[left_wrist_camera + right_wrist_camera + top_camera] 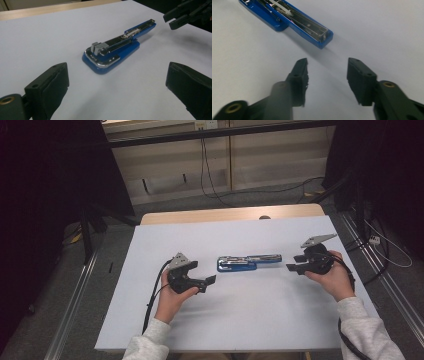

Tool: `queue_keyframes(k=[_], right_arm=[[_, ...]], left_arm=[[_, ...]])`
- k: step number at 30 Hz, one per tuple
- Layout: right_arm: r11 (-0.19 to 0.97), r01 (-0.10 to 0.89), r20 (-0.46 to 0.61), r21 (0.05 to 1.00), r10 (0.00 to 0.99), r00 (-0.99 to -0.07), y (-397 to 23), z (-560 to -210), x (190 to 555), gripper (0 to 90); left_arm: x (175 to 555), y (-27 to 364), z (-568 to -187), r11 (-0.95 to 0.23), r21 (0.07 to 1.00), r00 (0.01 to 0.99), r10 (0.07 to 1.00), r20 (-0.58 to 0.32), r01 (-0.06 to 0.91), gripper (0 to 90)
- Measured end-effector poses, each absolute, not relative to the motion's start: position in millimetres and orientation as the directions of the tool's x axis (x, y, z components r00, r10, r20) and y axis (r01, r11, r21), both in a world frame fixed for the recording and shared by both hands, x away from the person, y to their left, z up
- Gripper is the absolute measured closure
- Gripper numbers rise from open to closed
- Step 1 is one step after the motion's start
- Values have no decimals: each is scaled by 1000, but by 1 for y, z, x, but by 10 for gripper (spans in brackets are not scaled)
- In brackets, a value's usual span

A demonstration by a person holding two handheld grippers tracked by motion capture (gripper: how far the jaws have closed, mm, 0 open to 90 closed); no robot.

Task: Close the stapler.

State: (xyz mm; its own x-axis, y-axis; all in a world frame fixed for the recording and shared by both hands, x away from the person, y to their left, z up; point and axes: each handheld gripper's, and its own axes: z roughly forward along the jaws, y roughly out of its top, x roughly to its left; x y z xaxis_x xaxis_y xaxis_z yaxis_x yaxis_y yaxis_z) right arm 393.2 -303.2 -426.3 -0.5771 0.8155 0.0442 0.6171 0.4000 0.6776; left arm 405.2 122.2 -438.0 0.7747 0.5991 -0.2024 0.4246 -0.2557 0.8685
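Flanking the blue stapler [248, 262], the left gripper [207, 282] and right gripper [291, 267] both hang spread and empty; I'd say close in squarely on opposite ends.

— Blue stapler [248, 262], silver metal along its top, on a plain white table [240, 315].
— Black on both the left gripper [207, 281] and right gripper [295, 266]; pale grey sleeves [367, 332].
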Motion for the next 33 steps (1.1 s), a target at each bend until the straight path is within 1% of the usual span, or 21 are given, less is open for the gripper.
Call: queue_keyframes(k=[1,3,4,5,6,7,8,9,10,11,12,14,15,16,17,19,23,24,27,33], right_arm=[[392,621,49,679,820,-570,-304,-427,393,634],[381,625,50,681,828,-559,-304,-428,393,703],[373,625,50,686,833,-551,-304,-429,393,744],[373,625,50,686,833,-551,-304,-429,393,744],[360,628,46,689,844,-534,-302,-430,394,807],[351,632,52,691,848,-528,-301,-431,395,827],[351,631,50,692,848,-527,-300,-432,396,847],[351,631,50,692,848,-527,-300,-432,396,847],[363,633,32,684,852,-523,-298,-434,397,881],[363,633,32,684,852,-523,-298,-434,397,881],[358,634,41,685,850,-525,-297,-435,398,898],[360,638,45,681,849,-527,-296,-438,399,900],[362,637,40,681,850,-526,-295,-440,400,900],[365,639,38,677,850,-526,-294,-441,401,900],[365,639,38,677,850,-526,-294,-441,401,900],[365,641,45,675,847,-529,-290,-444,404,900],[380,642,31,666,846,-533,-285,-446,406,900],[394,642,19,657,843,-537,-282,-448,407,900],[399,641,16,656,841,-540,-281,-449,408,900],[415,633,9,653,832,-554,-280,-451,413,900]], left_arm=[[407,120,-438,-263,862,765,612,-199,434,136],[413,118,-439,-277,852,749,637,-183,444,166],[416,116,-440,-269,850,740,645,-191,454,209],[416,116,-440,-269,850,740,645,-191,454,262],[419,116,-441,-266,844,730,654,-197,466,294],[424,114,-444,-233,845,707,674,-216,481,326],[426,115,-445,-232,842,696,685,-214,487,394],[426,115,-445,-232,842,696,685,-214,487,441],[432,115,-446,-246,829,687,695,-211,503,475],[432,115,-446,-246,829,687,695,-211,503,512],[437,114,-449,-235,815,678,695,-240,529,555],[440,108,-452,-251,800,674,699,-239,545,658],[440,108,-452,-251,800,674,699,-239,545,686],[443,105,-456,-260,786,667,705,-242,560,738],[443,105,-456,-260,786,667,705,-242,560,770],[446,101,-460,-279,775,666,708,-233,567,800],[449,93,-463,-308,769,685,694,-220,560,817],[450,89,-463,-331,762,694,690,-207,556,820],[450,85,-465,-331,758,692,691,-212,562,829],[451,83,-465,-341,759,689,700,-189,554,836]])
